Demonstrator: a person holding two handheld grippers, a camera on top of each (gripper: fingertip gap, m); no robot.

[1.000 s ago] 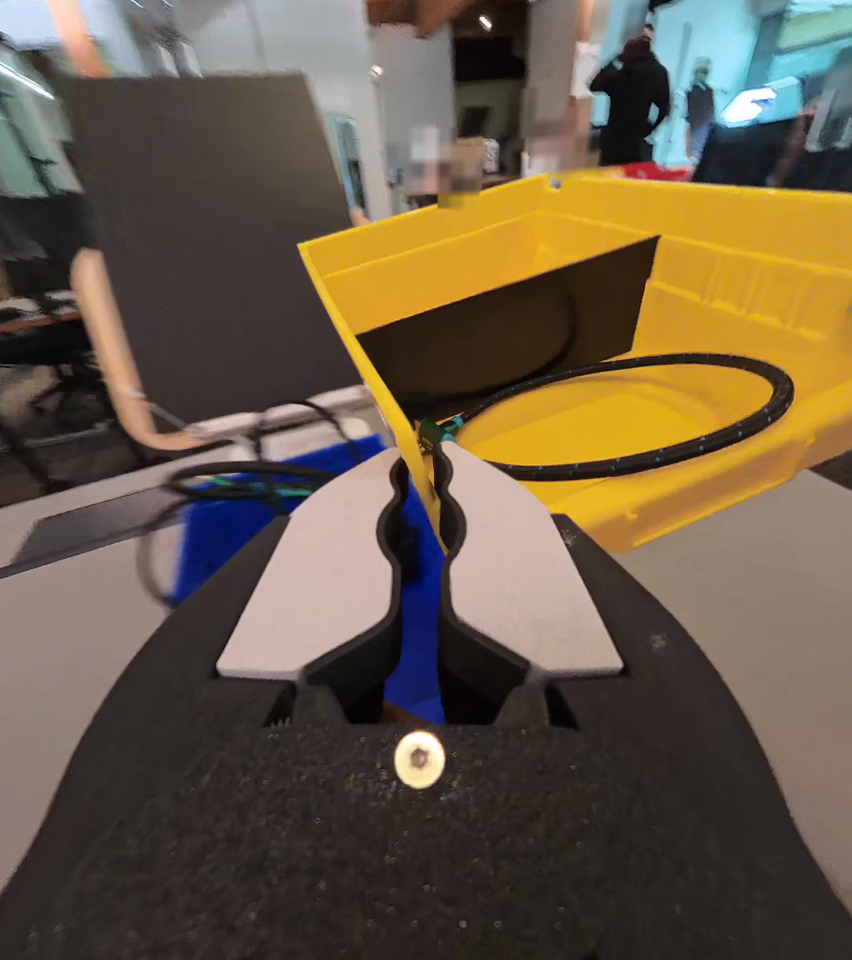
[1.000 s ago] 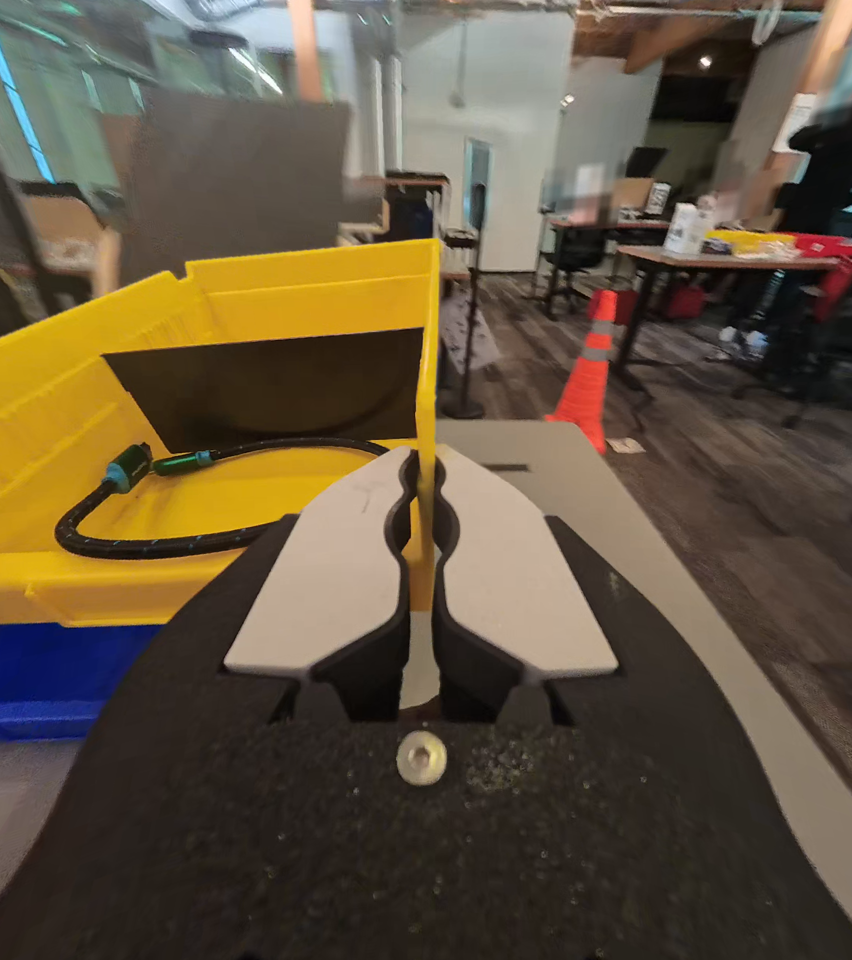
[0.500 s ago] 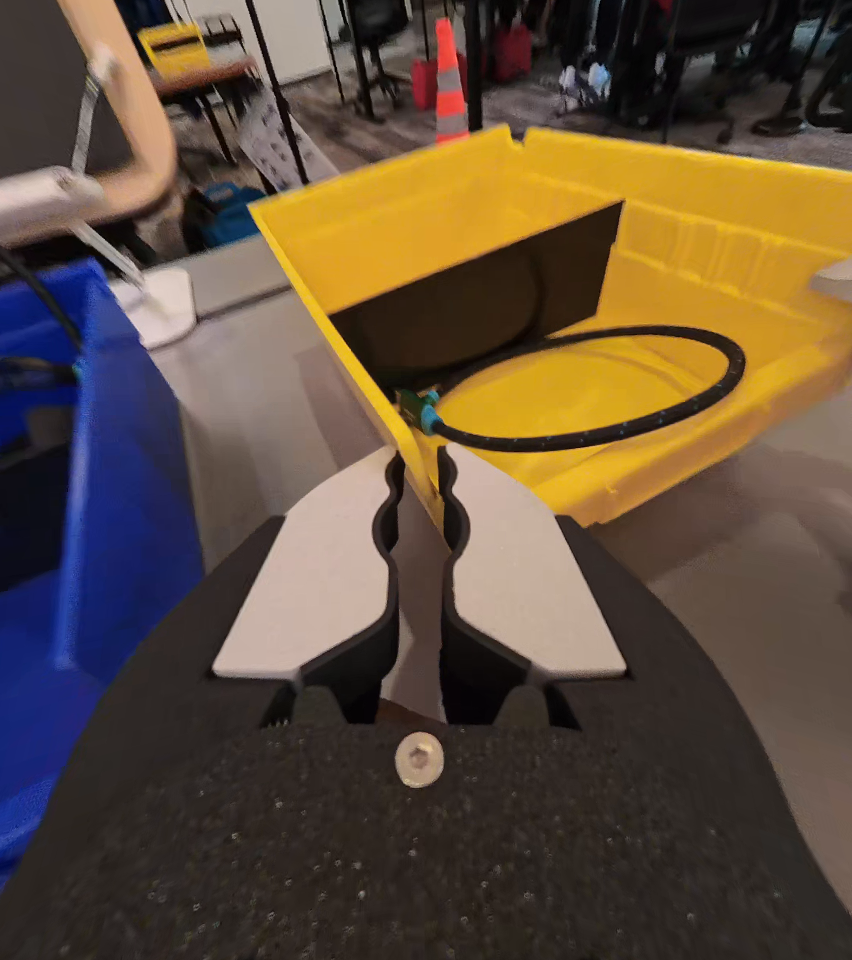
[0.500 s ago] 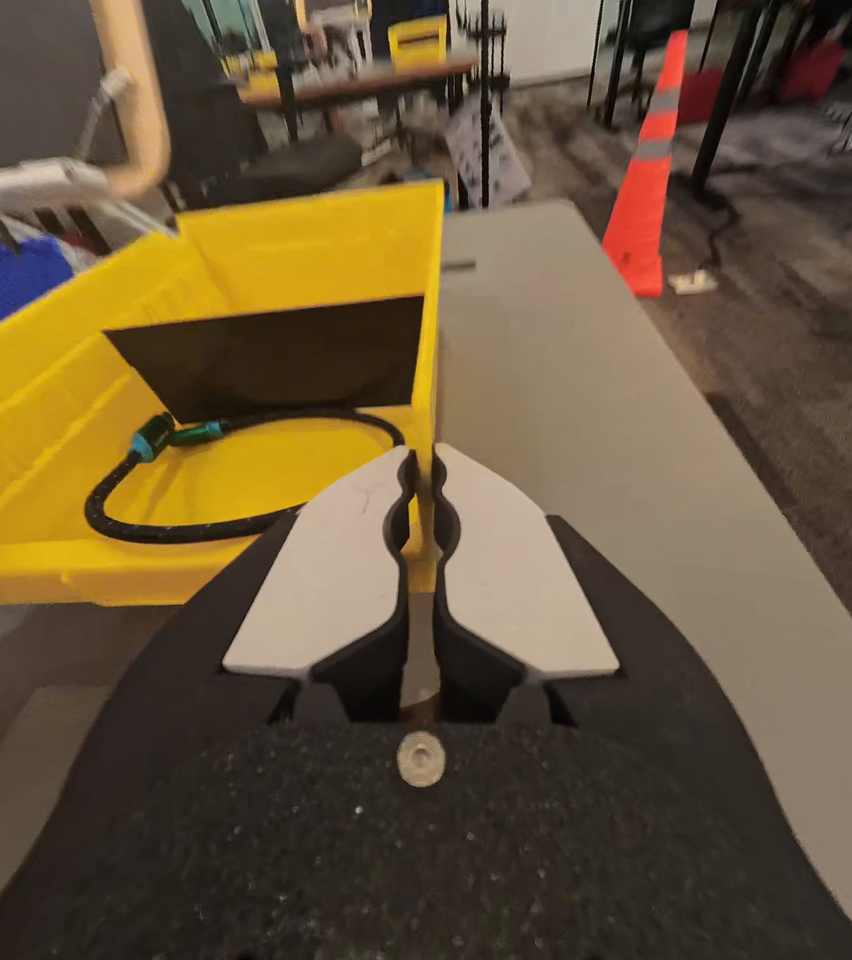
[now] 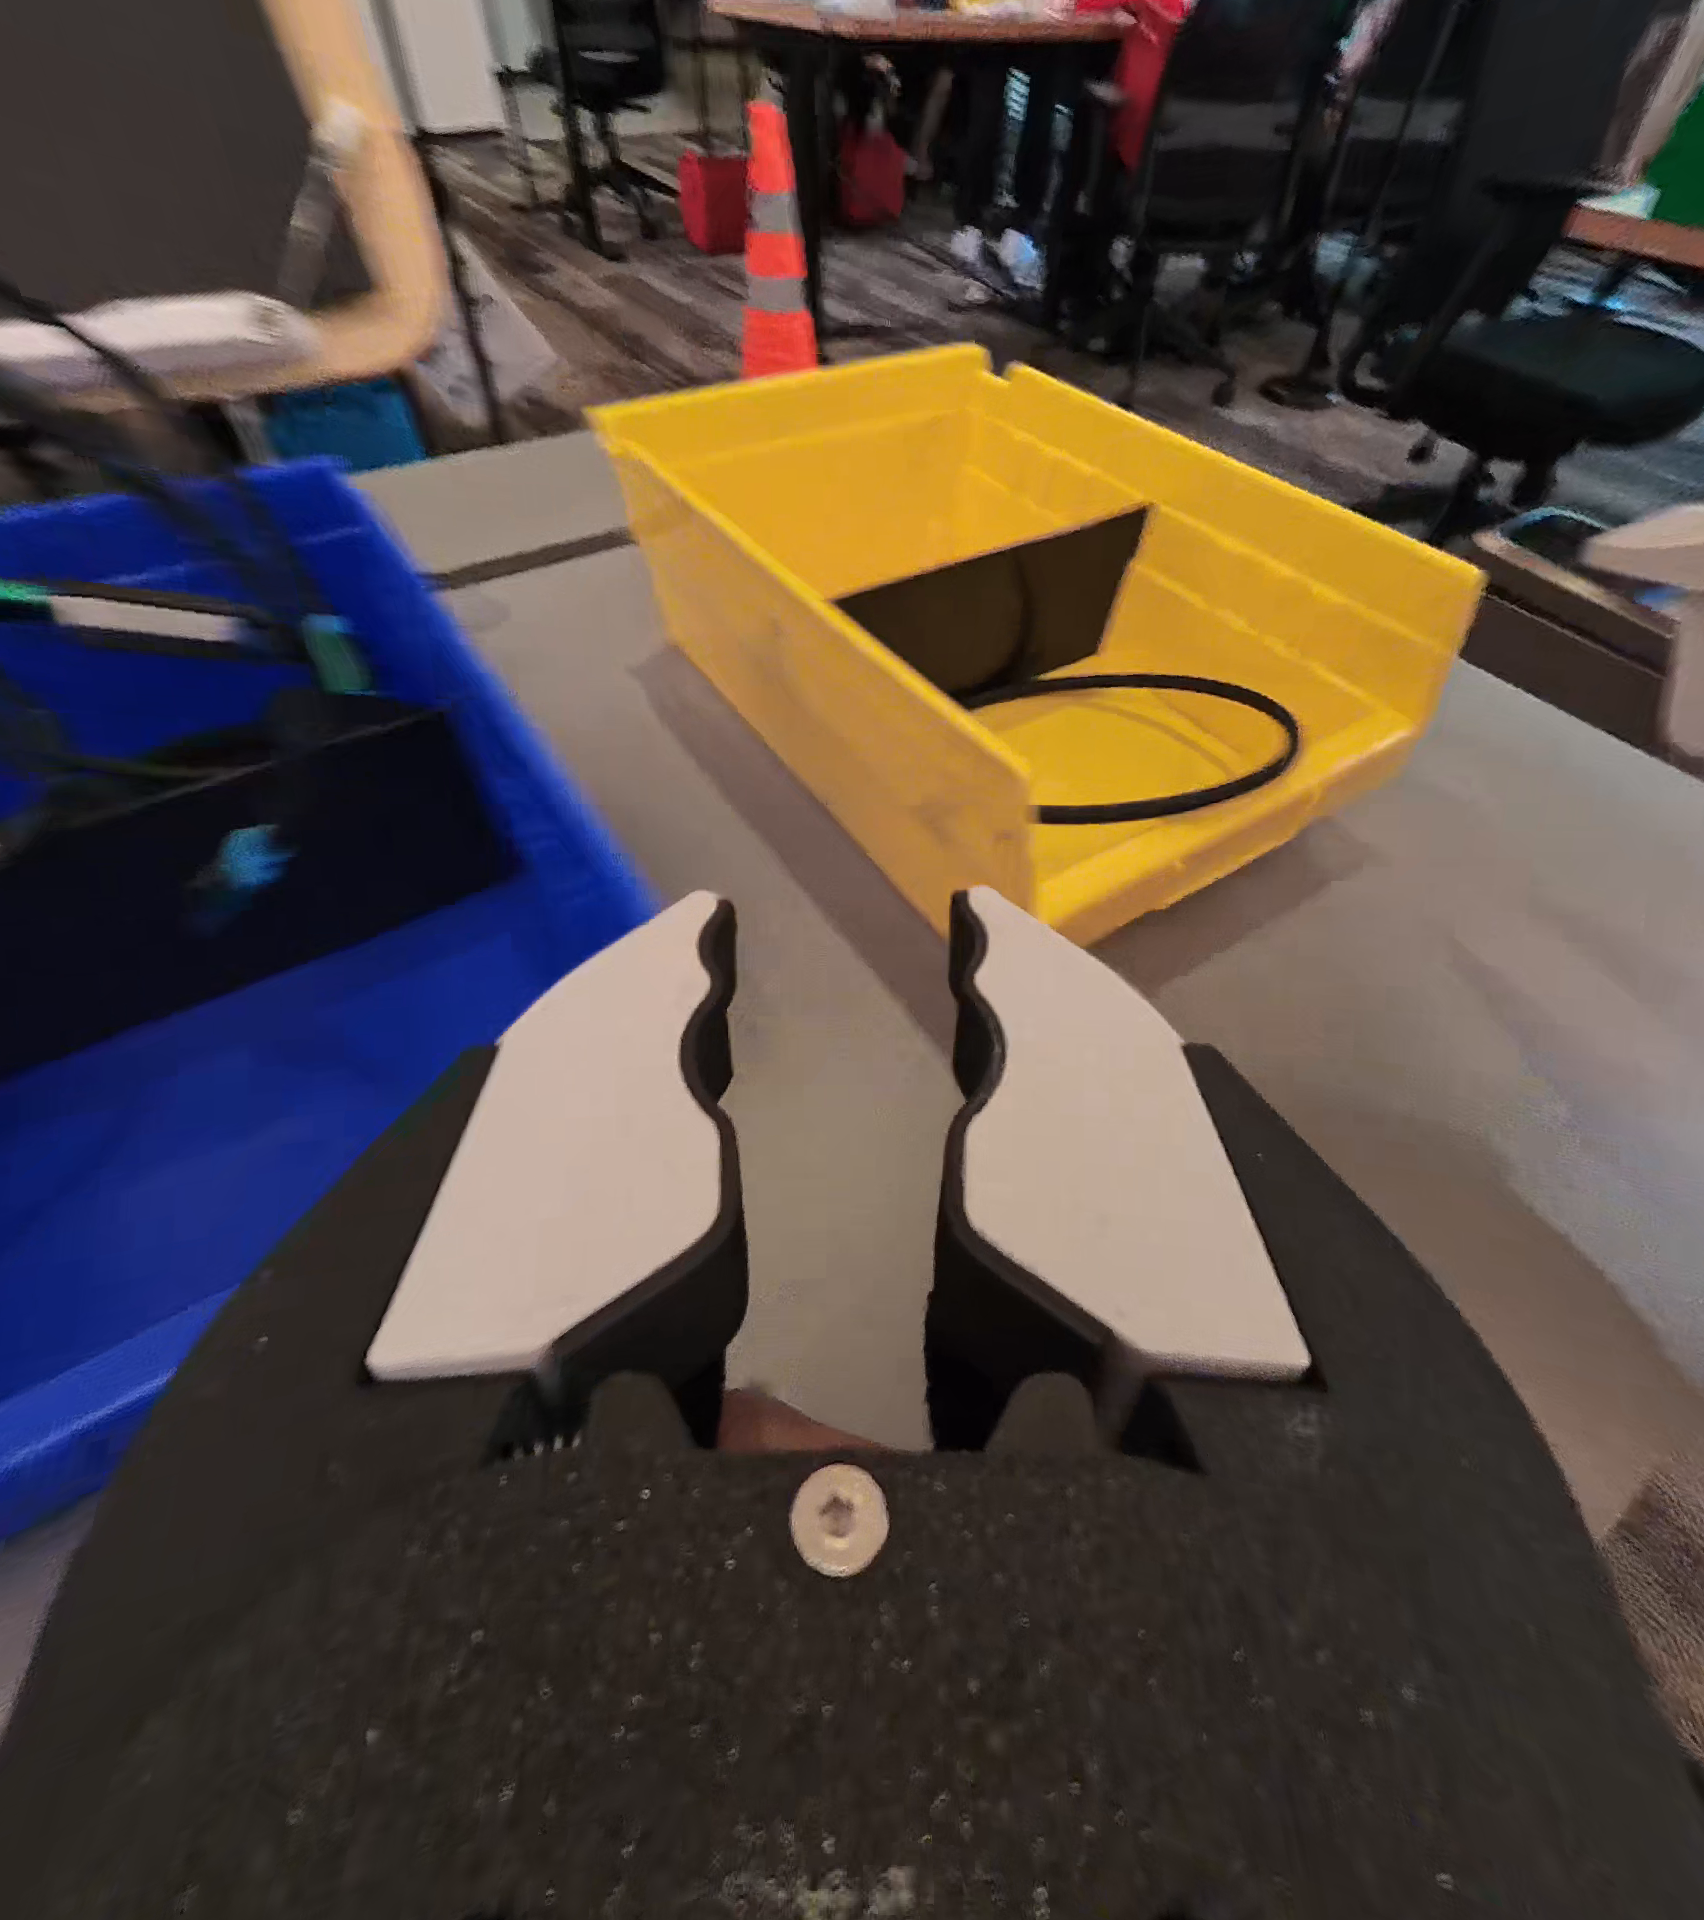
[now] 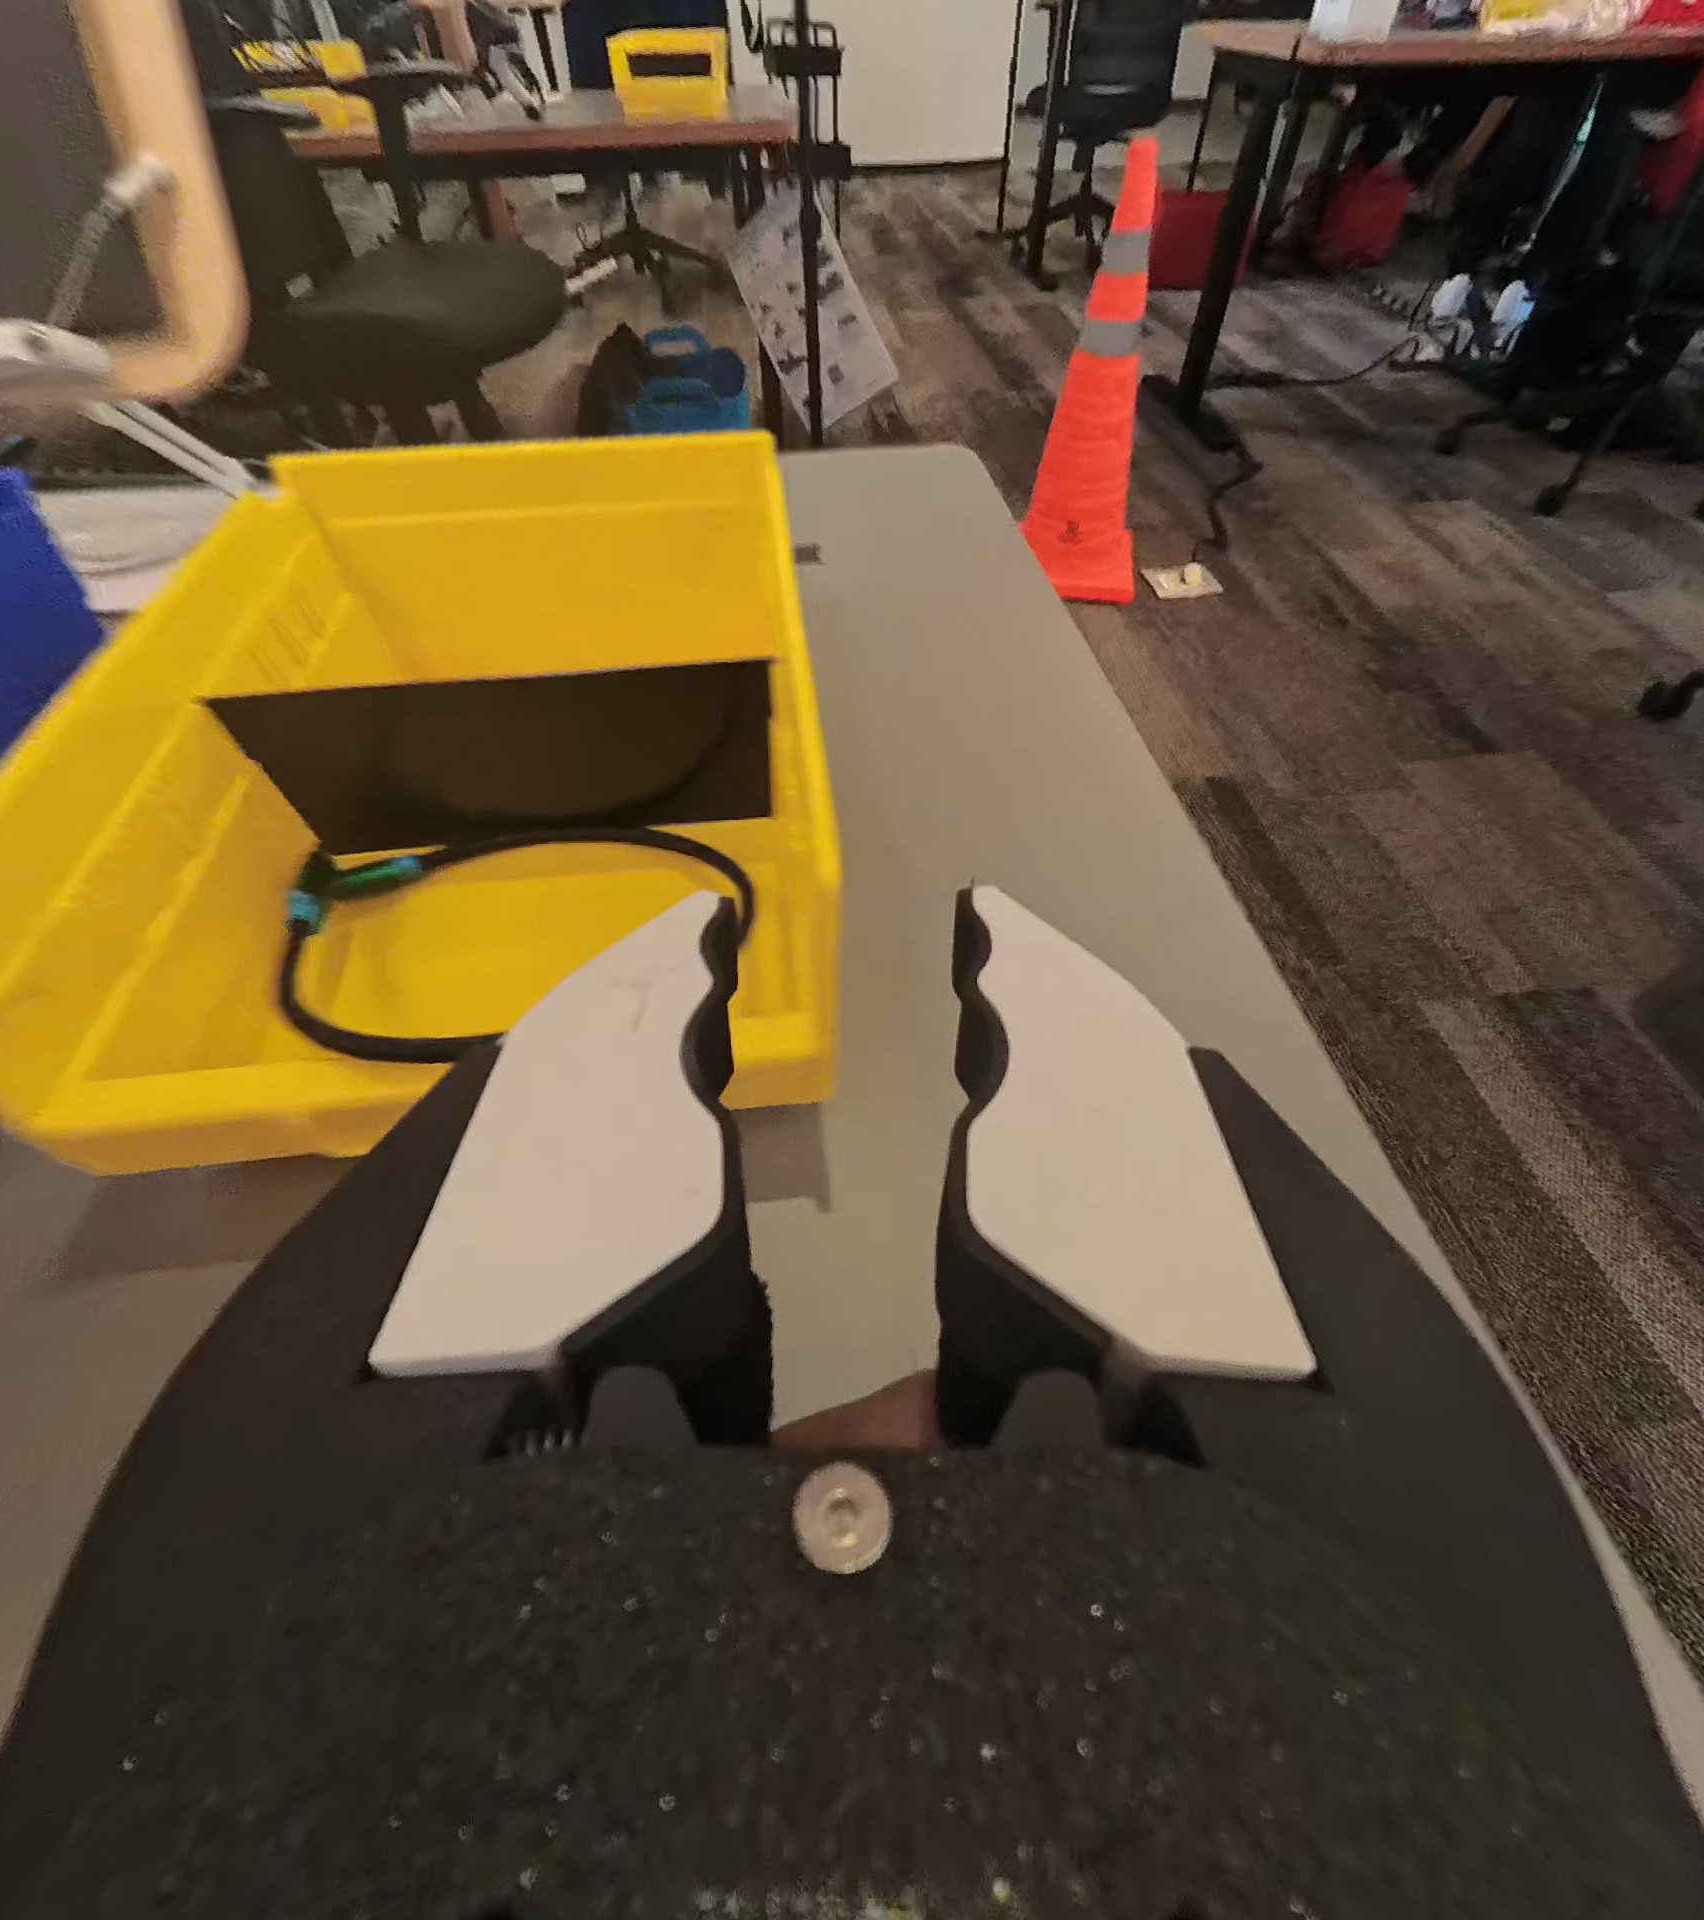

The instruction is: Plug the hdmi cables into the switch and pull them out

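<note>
Hovering above the grey table (image 5: 1347, 1091), the left gripper (image 5: 840, 914) has its jaws spread wide with nothing between them but bare tabletop. The yellow bin (image 5: 827, 665) sits on the table ahead of it and slightly to the right, apart from the fingertips. Inside the bin a black cable (image 5: 1243, 769) loops across the floor, partly hidden by the near wall, and a black divider (image 5: 1014, 603) stands across the bin behind the loop. To the left of the gripper lies a blue bin (image 5: 204, 1091), close beside the left finger; it holds dark cables and a teal-tipped plug, all blurred, so I cannot tell whether a switch is among them.

The right gripper (image 6: 840, 904) is likewise wide open and empty. From this side the yellow bin (image 6: 536, 551) lies ahead and to the left, its right wall running just beyond the left fingertip. The cable (image 6: 515, 862) shows more fully here: a black loop on the bin floor ending in green and teal plugs (image 6: 349, 883) near the divider's (image 6: 515, 748) left corner. The loop passes behind the left finger's tip in this view, though whether they touch cannot be told. An orange cone (image 6: 1097, 416) stands on the floor beyond the table's far right corner.
</note>
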